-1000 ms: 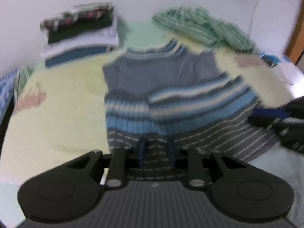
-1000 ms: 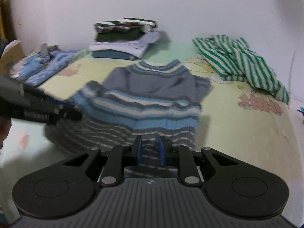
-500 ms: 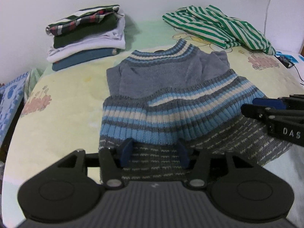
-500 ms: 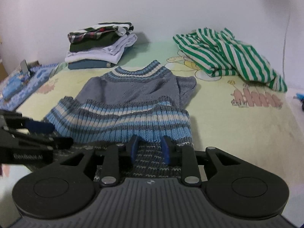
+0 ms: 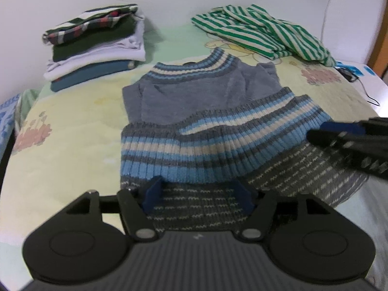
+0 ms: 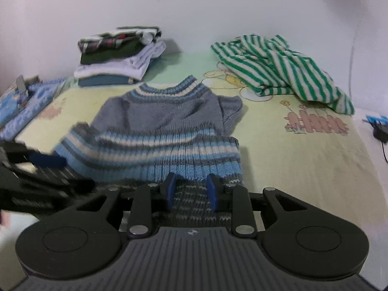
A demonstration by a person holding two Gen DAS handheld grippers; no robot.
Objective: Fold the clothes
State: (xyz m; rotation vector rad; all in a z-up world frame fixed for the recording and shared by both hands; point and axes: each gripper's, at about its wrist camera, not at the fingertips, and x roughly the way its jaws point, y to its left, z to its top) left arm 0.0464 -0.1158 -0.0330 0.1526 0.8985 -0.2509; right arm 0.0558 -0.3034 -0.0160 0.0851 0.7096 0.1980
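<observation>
A grey knitted sweater point(image 5: 194, 97) with blue and cream stripes lies flat on the bed, collar toward the wall. Its striped bottom hem point(image 5: 218, 150) is folded up over the body; the same hem point(image 6: 157, 155) shows in the right wrist view. My left gripper point(image 5: 198, 191) stands open wide just in front of the fold's near left part, with nothing between its fingers. My right gripper point(image 6: 191, 186) is open at the fold's near right part, also holding nothing. Each gripper shows in the other's view: the right one point(image 5: 339, 133) and the left one point(image 6: 48, 162).
A stack of folded clothes point(image 5: 97, 48) sits at the back left by the wall. A crumpled green-and-white striped garment point(image 5: 262, 34) lies at the back right. The yellow-green bedsheet point(image 5: 68, 131) surrounds the sweater. A blue patterned cloth point(image 6: 26, 101) lies at the left edge.
Both grippers were nearly shut on the sweater's hem a second ago. They have let it go onto the body, opened, and drawn back a little; the left jaws are wider still.
</observation>
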